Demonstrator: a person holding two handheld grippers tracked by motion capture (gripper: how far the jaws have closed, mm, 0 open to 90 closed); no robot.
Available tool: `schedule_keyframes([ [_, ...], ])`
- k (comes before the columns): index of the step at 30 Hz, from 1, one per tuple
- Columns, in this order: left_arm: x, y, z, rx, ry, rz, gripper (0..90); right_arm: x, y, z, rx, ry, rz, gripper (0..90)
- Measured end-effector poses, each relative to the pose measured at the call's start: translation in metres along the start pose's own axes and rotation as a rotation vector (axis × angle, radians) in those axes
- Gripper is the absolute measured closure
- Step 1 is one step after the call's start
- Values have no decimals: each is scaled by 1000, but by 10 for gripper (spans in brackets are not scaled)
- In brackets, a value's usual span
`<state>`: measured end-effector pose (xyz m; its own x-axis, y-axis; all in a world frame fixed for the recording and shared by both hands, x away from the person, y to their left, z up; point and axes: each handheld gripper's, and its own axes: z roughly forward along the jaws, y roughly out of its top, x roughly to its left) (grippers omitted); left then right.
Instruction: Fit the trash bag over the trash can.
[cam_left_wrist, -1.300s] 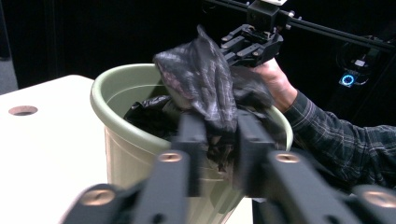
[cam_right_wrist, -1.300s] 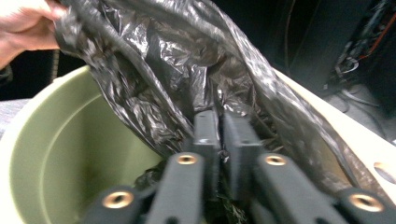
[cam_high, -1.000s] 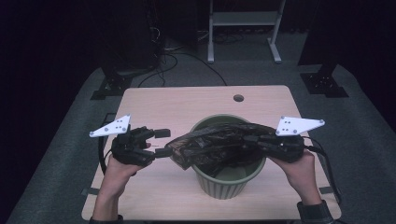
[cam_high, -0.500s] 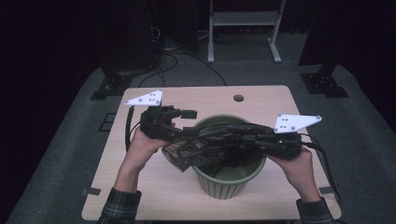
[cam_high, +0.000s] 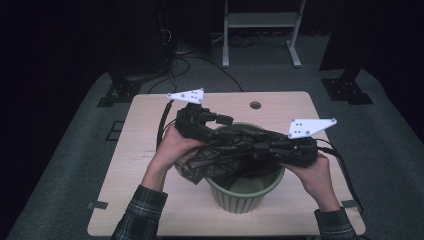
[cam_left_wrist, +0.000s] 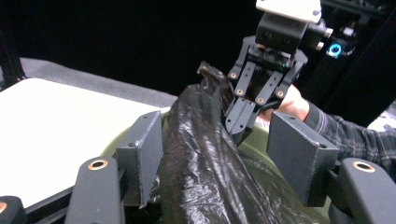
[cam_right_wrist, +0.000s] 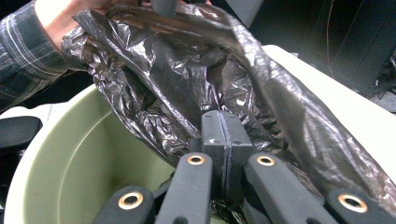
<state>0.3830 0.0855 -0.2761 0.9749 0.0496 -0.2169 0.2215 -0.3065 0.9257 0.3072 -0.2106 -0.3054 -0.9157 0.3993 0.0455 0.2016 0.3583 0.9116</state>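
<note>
A crumpled black plastic bag (cam_high: 215, 160) is stretched across the mouth of a green pot (cam_high: 245, 195) in the middle of the table. My left gripper (cam_high: 222, 129) is at the pot's far left rim. Its jaws have just been closing, with a fold of the bag (cam_left_wrist: 201, 163) between them. Its pads (cam_left_wrist: 144, 154) still stand apart, and the right-hand one is clear of the plastic. My right gripper (cam_high: 252, 147) reaches in from the right and is shut on the bag's other end (cam_right_wrist: 187, 79), with film pinched between its pads (cam_right_wrist: 222, 133).
The pot stands on a light wooden table (cam_high: 145, 130) with a small round hole (cam_high: 255, 105) near its far edge. Dark carpet surrounds the table, and a white metal stand (cam_high: 260, 30) is on the floor behind it.
My left hand has moved from the pot's left side toward its far rim, carrying the bag's end up and inward. The right hand has stayed in place.
</note>
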Motion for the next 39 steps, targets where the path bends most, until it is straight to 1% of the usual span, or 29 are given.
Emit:
schedule_keyframes([
  [1,0,0,2,11,8,8,372,0,0,0,-2,1,-2,899],
  [3,2,0,5,28,10,8,428,-1,1,0,-1,6,-1,899],
  [5,3,1,8,44,12,9,544,-1,1,1,-2,9,0,899],
  [6,4,1,9,61,20,15,598,-1,1,1,-3,10,0,899],
  [7,4,1,10,71,26,19,670,-1,1,1,-5,13,1,899],
  [8,5,1,11,82,36,19,707,-1,1,1,-6,15,2,899],
  [9,6,1,12,87,49,11,748,-1,1,1,-7,16,3,899],
  [10,7,1,12,90,49,0,799,-1,1,1,-8,17,2,899],
  [11,8,1,12,93,43,-3,848,-1,1,1,-7,17,2,899],
  [13,9,0,11,87,60,-11,894,-1,1,0,-11,19,1,899],
  [16,11,0,8,67,87,-25,896,0,1,-2,-18,23,0,899],
  [21,14,-2,-3,38,125,-54,896,-1,-1,-7,-24,21,4,899],
  [26,17,-9,-17,16,162,-85,895,-2,-4,-14,-40,31,12,899],
  [33,20,-26,-44,-23,212,-128,895,-5,-11,-29,-48,31,23,899],
  [39,17,-40,-71,-56,249,-146,895,-6,-19,-42,-43,19,32,899],
])
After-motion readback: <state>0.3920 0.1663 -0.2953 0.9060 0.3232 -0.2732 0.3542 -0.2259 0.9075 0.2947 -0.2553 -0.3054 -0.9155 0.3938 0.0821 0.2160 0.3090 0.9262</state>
